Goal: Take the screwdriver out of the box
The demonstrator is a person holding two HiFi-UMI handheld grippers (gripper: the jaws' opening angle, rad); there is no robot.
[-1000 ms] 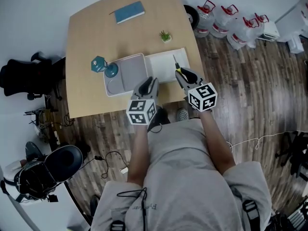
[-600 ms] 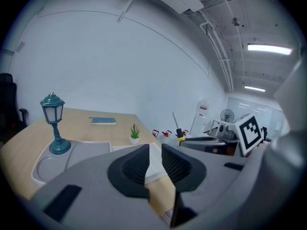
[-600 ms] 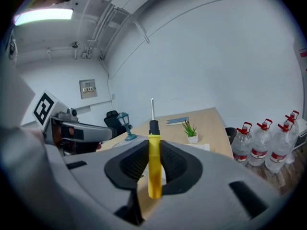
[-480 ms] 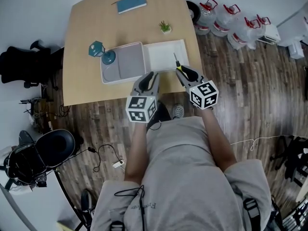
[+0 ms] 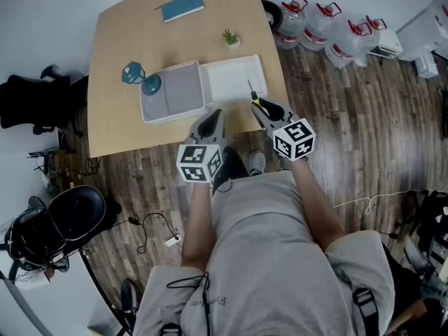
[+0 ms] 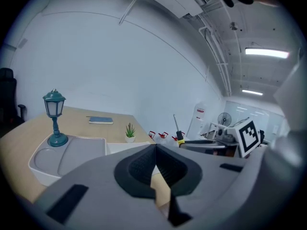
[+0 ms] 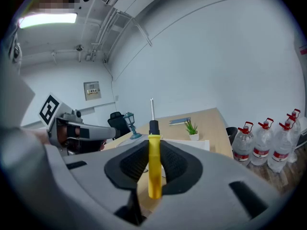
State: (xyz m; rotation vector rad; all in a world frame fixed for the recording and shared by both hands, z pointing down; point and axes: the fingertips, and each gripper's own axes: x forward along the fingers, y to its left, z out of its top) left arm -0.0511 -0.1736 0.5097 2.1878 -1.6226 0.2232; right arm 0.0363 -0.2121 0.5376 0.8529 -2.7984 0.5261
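A screwdriver [image 7: 154, 163] with a yellow handle, black collar and metal shaft stands upright between the pads of my right gripper [image 7: 153, 166], which is shut on its handle. In the head view the screwdriver [image 5: 255, 98] sticks out of the right gripper [image 5: 263, 108] above the near edge of the white box [image 5: 227, 75]. The box's grey half [image 5: 183, 88] lies open beside it. My left gripper [image 5: 211, 120] hovers over the table's near edge. Its pads [image 6: 144, 164] meet with nothing between them.
On the wooden table [image 5: 133, 33] stand a teal lantern [image 5: 136, 75], a small potted plant [image 5: 229, 38] and a blue book [image 5: 183, 6]. Several water bottles [image 5: 329, 28] sit on the floor to the right. A black chair [image 5: 35, 103] stands to the left.
Both grippers have drawn back a little from the box toward the table's near edge, the right one still holding the screwdriver. The head view has shifted slightly.
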